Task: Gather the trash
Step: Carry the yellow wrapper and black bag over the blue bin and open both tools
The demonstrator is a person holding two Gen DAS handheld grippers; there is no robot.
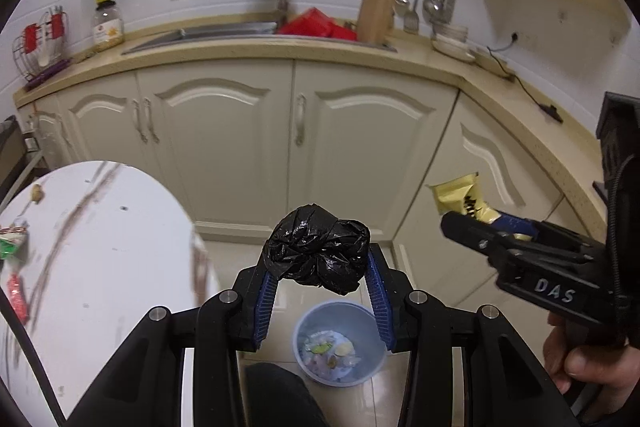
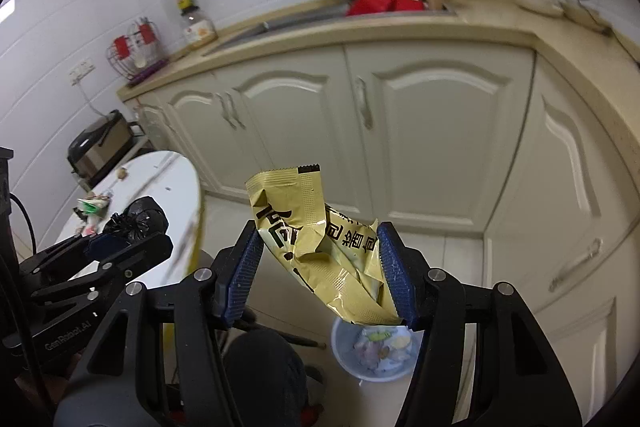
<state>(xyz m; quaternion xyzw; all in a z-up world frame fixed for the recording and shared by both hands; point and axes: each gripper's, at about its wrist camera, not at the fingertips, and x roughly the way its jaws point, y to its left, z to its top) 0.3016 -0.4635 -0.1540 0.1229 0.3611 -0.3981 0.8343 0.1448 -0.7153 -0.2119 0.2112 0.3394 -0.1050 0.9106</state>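
Observation:
My left gripper [image 1: 320, 267] is shut on a crumpled black plastic bag [image 1: 318, 247] and holds it in the air above a pale blue bin [image 1: 340, 343] on the floor. The bin has scraps inside. My right gripper [image 2: 320, 259] is shut on a crumpled gold wrapper [image 2: 320, 239] with black characters, above the same bin [image 2: 374, 351]. In the left wrist view the right gripper [image 1: 472, 219] holds the wrapper [image 1: 460, 195] at the right. In the right wrist view the left gripper [image 2: 132, 239] holds the black bag [image 2: 138, 219] at the left.
A white round table [image 1: 100, 247] stands at the left with a green wrapper [image 1: 12, 239] and a red wrapper [image 1: 18, 297] on it. Cream cabinets [image 1: 288, 139] and a counter with a sink [image 1: 224, 35] lie ahead. My dark knee [image 1: 280, 395] is below the grippers.

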